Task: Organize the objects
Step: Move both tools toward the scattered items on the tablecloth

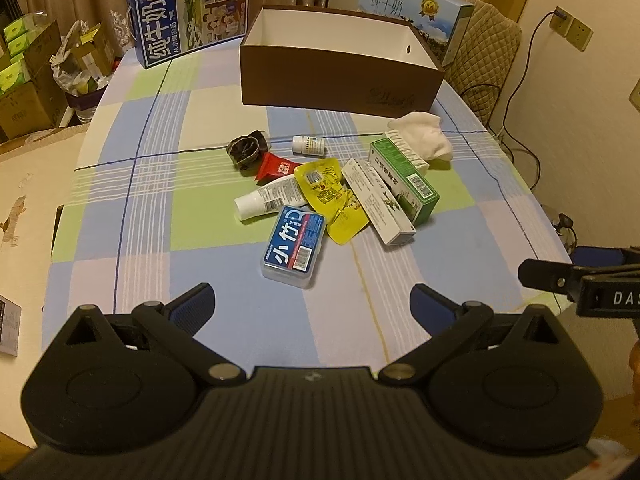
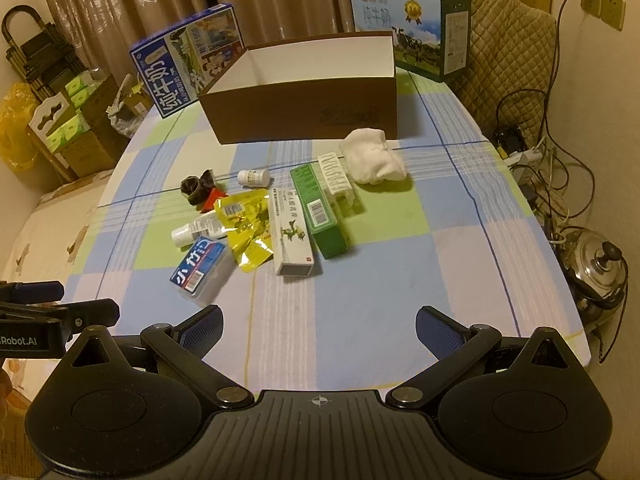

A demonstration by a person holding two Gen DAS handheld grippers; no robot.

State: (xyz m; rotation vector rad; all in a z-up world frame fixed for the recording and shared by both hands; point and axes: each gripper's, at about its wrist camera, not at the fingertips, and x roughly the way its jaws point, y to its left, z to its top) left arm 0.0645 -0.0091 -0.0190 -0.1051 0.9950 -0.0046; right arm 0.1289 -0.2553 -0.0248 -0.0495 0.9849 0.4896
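A brown box (image 1: 340,80) is standing open at the far end of the worktop (image 1: 200,280), showing only white inner walls; its floor is hidden behind the near wall. Two milk cartons are standing behind it, a dark blue one (image 1: 188,12) to the left and a pale blue one (image 1: 416,8) to the right.

The small items are lying in a loose pile on the checked cloth, in front of the box: a blue case (image 1: 294,246) nearest, a white tube (image 1: 268,200), a red tube (image 1: 276,166), yellow pouches (image 1: 328,196), a white carton (image 1: 376,200), a green carton (image 1: 404,176), a pill bottle (image 1: 308,145), a dark crumpled thing (image 1: 246,148) and a white cloth (image 1: 424,138). Several are overlapping.

The left hand-held gripper (image 1: 312,304) is hovering over the near edge, fingers spread wide with nothing between them. The right hand-held gripper (image 2: 320,328) is likewise spread apart and holding nothing.

Curtains are hanging behind; cardboard boxes (image 1: 28,80) are crowding the left, cables and a steel pot (image 2: 596,268) the right.
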